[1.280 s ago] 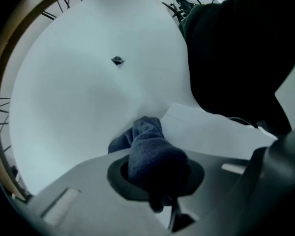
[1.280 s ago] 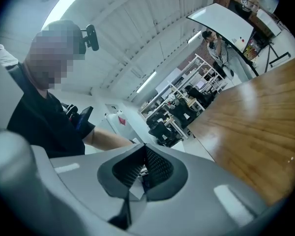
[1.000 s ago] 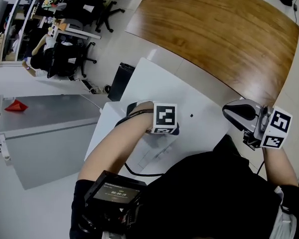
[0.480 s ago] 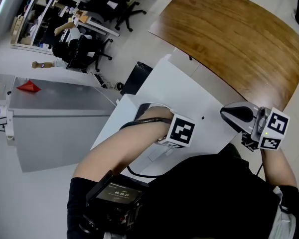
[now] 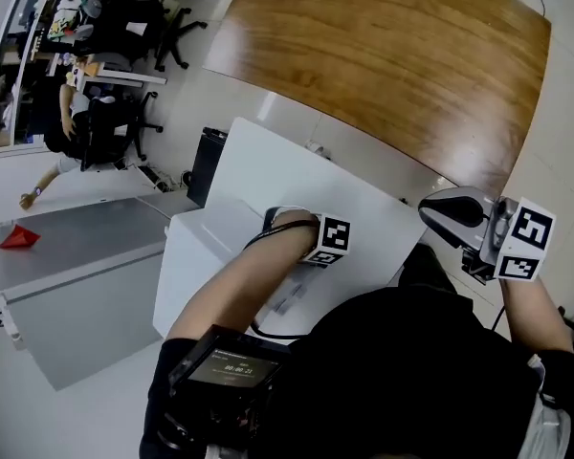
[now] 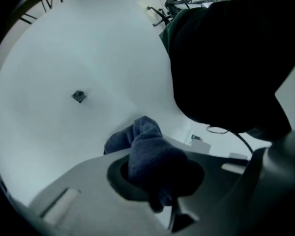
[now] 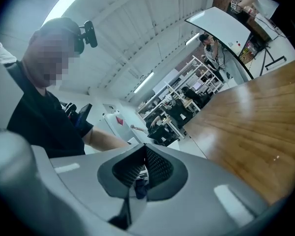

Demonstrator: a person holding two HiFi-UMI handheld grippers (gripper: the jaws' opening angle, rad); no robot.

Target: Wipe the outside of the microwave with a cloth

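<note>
Left gripper [image 5: 323,242] has slid along microwave [image 5: 268,165] top, clamped on blue cloth [image 6: 146,146], cloth touching top; right gripper [image 5: 459,213] closed, empty, well apart.

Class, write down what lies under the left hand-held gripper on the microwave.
A blue cloth, clamped in the left hand-held gripper, lies against the white top of the microwave. The surface directly beneath the cloth is covered and cannot be seen.
</note>
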